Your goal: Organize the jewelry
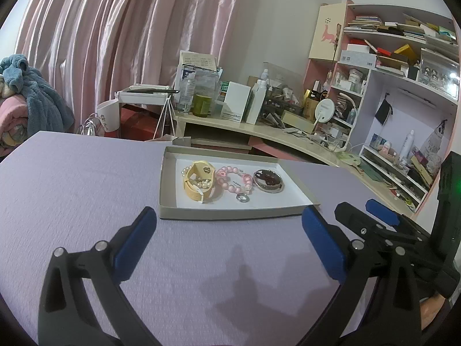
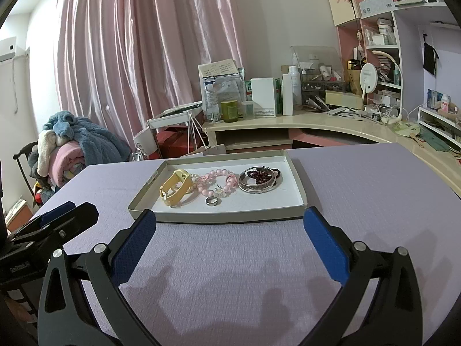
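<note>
A lavender table (image 2: 360,190) lies bare between both spread grippers and a shallow tray (image 2: 299,186), leaving open room to approach from the near side. The tray's low rim is the only barrier there. Inside, a yellow band (image 2: 175,187), pink bead bracelet (image 2: 211,183), small ring (image 2: 211,201) and silver bangle (image 2: 256,183) crowd the far half; the near strip of the tray floor is bare. The left gripper (image 1: 229,225) and right gripper (image 2: 230,225) sit close side by side. A cluttered desk (image 2: 317,121) stands beyond the table.
</note>
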{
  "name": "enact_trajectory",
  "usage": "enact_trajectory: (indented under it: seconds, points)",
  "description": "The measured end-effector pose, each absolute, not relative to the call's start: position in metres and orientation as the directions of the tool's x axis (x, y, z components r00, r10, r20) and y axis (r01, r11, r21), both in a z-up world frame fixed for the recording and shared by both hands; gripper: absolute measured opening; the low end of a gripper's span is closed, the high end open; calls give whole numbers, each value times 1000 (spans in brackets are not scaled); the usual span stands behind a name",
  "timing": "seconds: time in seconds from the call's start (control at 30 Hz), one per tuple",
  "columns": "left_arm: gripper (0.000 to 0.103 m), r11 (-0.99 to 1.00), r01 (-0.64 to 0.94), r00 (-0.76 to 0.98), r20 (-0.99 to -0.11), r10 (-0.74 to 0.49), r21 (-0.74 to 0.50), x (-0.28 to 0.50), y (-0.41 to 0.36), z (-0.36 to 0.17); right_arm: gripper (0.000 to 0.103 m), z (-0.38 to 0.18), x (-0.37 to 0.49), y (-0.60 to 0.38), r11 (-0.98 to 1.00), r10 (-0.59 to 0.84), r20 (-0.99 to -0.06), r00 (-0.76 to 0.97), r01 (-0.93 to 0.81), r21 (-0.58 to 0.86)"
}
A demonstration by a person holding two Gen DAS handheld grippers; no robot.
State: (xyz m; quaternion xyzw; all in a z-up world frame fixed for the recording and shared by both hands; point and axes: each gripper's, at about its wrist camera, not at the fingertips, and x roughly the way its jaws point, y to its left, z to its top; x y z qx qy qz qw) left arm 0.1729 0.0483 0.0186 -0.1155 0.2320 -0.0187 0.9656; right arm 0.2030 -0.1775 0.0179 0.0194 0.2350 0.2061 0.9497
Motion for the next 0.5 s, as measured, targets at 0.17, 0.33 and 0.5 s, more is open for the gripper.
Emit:
enact_trajectory:
  seconds: [0.17, 0.33, 0.5]
  points:
    - [101, 972, -18, 892, -444, -89, -232, 173, 49, 19, 102, 18, 203, -177, 915, 400, -439, 805, -381, 135]
    - [101, 971, -27, 890, -447, -85, -238, 174, 53, 17, 102, 18, 203, -178, 914, 401, -439, 804, -383, 133]
    - [101, 971, -37, 891, -449, -75, -236, 175, 56, 15, 102, 18, 204, -178, 915, 400, -440, 804, -382, 135]
